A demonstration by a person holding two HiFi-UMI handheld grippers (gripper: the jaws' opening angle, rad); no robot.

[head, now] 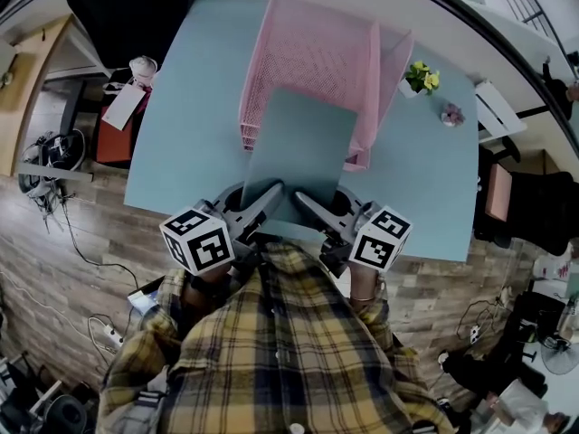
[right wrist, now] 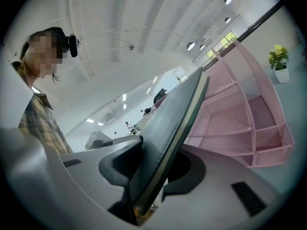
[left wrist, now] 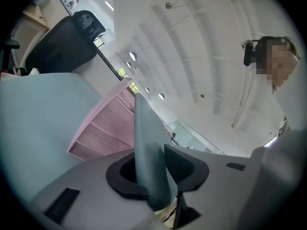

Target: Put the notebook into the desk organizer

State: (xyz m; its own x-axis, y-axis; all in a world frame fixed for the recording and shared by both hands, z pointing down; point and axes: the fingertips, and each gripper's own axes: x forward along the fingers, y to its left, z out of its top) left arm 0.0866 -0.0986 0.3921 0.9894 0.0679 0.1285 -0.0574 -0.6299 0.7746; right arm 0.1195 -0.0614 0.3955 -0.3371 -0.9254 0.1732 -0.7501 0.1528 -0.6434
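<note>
Left claw point(head: 270, 191) and right claw point(head: 305, 199) clamp the notebook point(head: 303, 143), hiding part of the desk organizer point(head: 308, 52).

A yellow-flowered pot plant point(head: 421, 78) and a purple-flowered pot point(head: 451, 114) are set at two o'clock on the blue table point(head: 172, 125).

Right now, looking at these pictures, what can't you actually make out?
- Head view: the notebook covers the desk organizer's front, hiding which shelf it lines up with.
- Left gripper view: the upright notebook blocks part of the desk organizer.
- Head view: the purple thing beside the potted plant is too small to identify.
</note>
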